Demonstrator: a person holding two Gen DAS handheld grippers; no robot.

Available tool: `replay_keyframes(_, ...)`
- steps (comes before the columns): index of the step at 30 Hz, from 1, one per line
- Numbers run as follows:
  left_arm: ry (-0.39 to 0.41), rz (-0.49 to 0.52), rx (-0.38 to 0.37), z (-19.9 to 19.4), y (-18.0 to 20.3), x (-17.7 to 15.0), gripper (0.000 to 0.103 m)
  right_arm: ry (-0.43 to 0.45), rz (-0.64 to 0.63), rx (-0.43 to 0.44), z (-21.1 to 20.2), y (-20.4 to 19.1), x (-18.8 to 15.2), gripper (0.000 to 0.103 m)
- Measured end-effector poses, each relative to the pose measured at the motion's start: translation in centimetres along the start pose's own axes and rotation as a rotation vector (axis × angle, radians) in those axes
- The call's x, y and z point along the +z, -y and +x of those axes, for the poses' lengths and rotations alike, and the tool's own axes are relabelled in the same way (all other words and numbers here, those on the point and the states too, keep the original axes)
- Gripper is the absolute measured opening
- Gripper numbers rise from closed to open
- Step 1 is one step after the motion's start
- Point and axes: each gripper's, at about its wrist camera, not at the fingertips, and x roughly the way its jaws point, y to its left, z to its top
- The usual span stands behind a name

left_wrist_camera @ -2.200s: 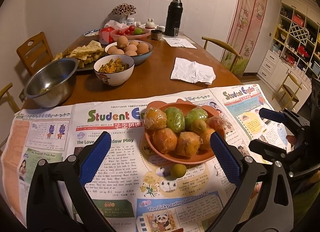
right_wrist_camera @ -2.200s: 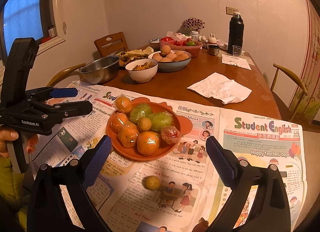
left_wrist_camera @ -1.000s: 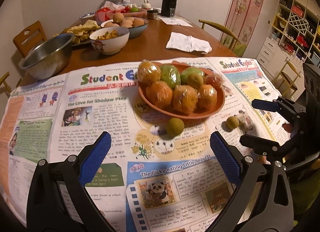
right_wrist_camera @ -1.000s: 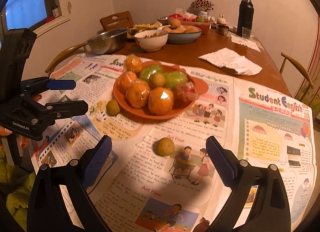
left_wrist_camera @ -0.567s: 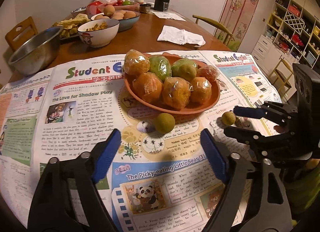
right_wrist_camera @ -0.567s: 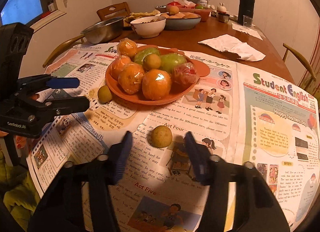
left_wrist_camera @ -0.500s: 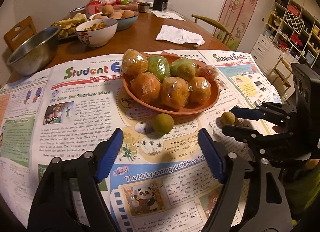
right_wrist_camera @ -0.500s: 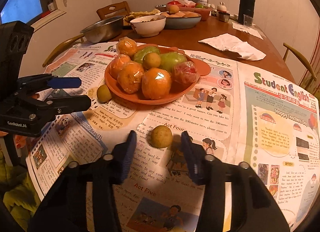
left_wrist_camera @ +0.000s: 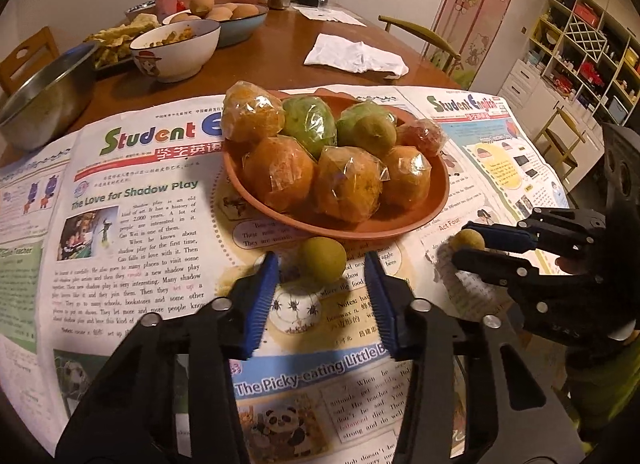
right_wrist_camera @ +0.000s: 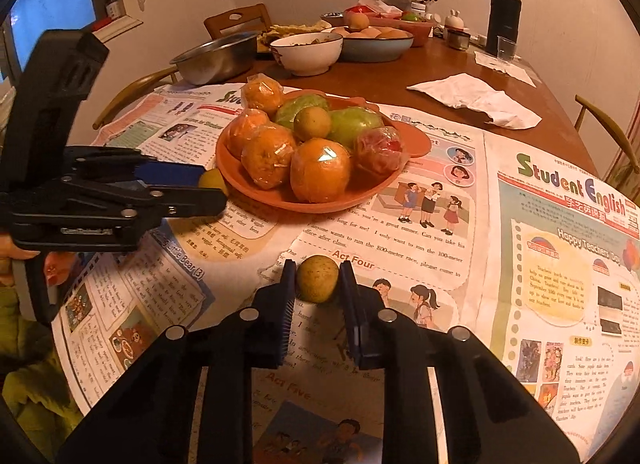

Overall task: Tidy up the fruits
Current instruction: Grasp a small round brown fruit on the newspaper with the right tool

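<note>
Low centre of the right wrist view: right gripper [right_wrist_camera: 317, 273] clamped shut on the small brown fruit [right_wrist_camera: 317, 279], pinching it at the very fingertips as it sits on the newspaper [right_wrist_camera: 400, 240]. Likely to squirt forward out of the pads on the lift, being round and held so shallowly.

Low centre of the left wrist view: left gripper [left_wrist_camera: 321, 264], jaws just now closing in, narrowed to either side of the small green fruit [left_wrist_camera: 323, 259] with slivers of gap showing, nothing gripped yet. Liable to nudge it into a roll against the plate [left_wrist_camera: 360, 230] just behind if one pad lands first.

Further up, heaped with wrapped fruits [left_wrist_camera: 348, 184]: little room on top, so risk of an added fruit rolling off, or knocking the loose fruit [right_wrist_camera: 312, 123] down onto the table [left_wrist_camera: 272, 48].
</note>
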Motion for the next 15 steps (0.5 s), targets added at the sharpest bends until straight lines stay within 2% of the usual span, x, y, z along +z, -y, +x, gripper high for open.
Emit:
replay_keyframes(7,-0.007,0.008,0.004,0.61,-0.16,0.30,0.018,0.019,0.007,0.018,-0.55,0.19,0.08,0.021)
replay_keyframes(15,0.002,0.000,-0.014,0.08,-0.23,0.22,0.018,0.035,0.016,0.027,-1.00,0.49,0.27,0.021)
